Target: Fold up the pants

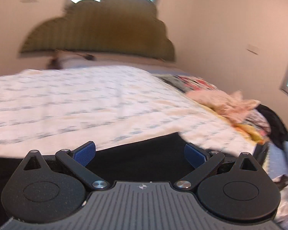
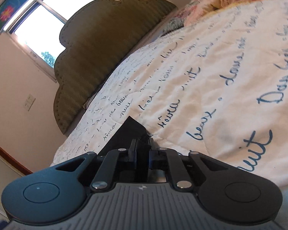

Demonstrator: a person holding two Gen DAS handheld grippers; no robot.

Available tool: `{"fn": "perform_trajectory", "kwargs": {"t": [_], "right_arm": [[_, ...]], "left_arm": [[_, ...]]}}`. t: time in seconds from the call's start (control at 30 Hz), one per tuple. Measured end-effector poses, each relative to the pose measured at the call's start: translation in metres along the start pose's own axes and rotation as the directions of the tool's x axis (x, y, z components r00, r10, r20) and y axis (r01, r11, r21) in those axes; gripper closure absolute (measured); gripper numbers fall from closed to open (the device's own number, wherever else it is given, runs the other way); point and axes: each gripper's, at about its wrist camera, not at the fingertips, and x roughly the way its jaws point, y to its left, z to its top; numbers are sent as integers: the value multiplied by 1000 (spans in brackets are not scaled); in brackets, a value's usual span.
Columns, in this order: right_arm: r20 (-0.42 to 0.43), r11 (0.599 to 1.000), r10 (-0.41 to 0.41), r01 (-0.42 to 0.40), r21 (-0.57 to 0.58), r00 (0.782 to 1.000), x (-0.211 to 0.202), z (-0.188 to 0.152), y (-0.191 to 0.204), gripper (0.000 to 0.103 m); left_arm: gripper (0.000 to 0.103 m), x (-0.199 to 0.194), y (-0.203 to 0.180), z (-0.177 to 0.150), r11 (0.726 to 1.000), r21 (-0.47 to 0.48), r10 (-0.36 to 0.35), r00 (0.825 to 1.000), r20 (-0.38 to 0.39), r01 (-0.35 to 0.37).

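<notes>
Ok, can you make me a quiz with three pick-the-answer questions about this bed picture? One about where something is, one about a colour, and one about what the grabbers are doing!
1. Where is the pile of crumpled clothes?
A. On the bed beside the white quilt
B. On the windowsill
C. Hanging on the headboard

2. What colour are the pants?
A. Red
B. Black
C. Yellow

3. What are the two grippers doing?
A. Both open
B. Both shut
C. Left open, right shut on the pants

Answers:
1. A: the left wrist view shows the pile lying at the edge of the white quilt.
2. B: black cloth lies under the left gripper.
3. C: the left gripper's blue pads stand wide apart, while the right gripper pinches a black corner of the pants.
</notes>
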Motion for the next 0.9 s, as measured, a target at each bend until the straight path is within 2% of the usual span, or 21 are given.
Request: {"fn": "perform_trajectory", "kwargs": {"t": [0.07,0.17,0.23,0.3,0.33,0.37,0.43,0.5,0.53,0.57,0.6,0.67,0.77,0.8,0.83,0.87,0.9], "right_arm": [[-6,995,-3,2,-98,1000,1,-3,14,94],[20,971,-9,13,-238,1000,-4,-13,35,94],[32,959,14,-5,-284,999,-7,-17,42,94],[31,957,26,-16,-289,999,-8,-16,42,94],[29,959,31,-21,-283,999,-8,-16,41,94],[34,960,39,-28,-278,999,-9,-15,41,94],[38,958,61,-47,-284,997,-10,-15,42,94],[27,947,76,-64,-315,997,-9,-18,47,94],[22,941,82,-70,-331,996,-10,-19,50,94],[20,936,83,-71,-344,996,-9,-21,52,94],[17,933,85,-73,-352,996,-9,-21,53,94],[14,933,88,-78,-352,996,-9,-22,53,94],[-6,938,121,-116,-326,993,-9,-19,50,91],[-16,942,123,-122,-314,992,-8,-19,49,88],[-13,944,136,-133,-303,991,-10,-19,47,82],[5,945,162,-154,-287,987,-15,-19,44,79],[34,948,194,-179,-262,980,-20,-17,38,71]], "left_arm": [[3,40,-21,20,997,-10,-72,994,-88,71],[4,109,-47,32,989,-57,-147,960,-236,138],[6,152,-53,33,983,-106,-179,921,-346,151],[8,189,-59,29,975,-154,-212,865,-455,158],[11,202,-61,26,975,-169,-210,848,-487,145],[13,212,-62,22,978,-172,-193,839,-509,120],[17,229,-65,18,985,-155,-153,832,-533,82],[27,239,-67,14,989,-136,-128,823,-554,63],[35,244,-66,16,990,-135,-118,818,-563,50],[45,246,-65,15,990,-136,-107,819,-564,35],[50,246,-65,13,991,-130,-97,822,-562,27],[72,245,-64,11,994,-105,-75,820,-567,18],[93,246,-58,9,993,-121,-58,831,-554,-12],[96,247,-54,8,991,-133,-58,831,-553,-20],[96,248,-50,7,989,-147,-58,834,-548,-28],[96,247,-45,5,986,-166,-62,839,-541,-34],[96,246,-40,3,982,-186,-71,842,-535,-35]]}}
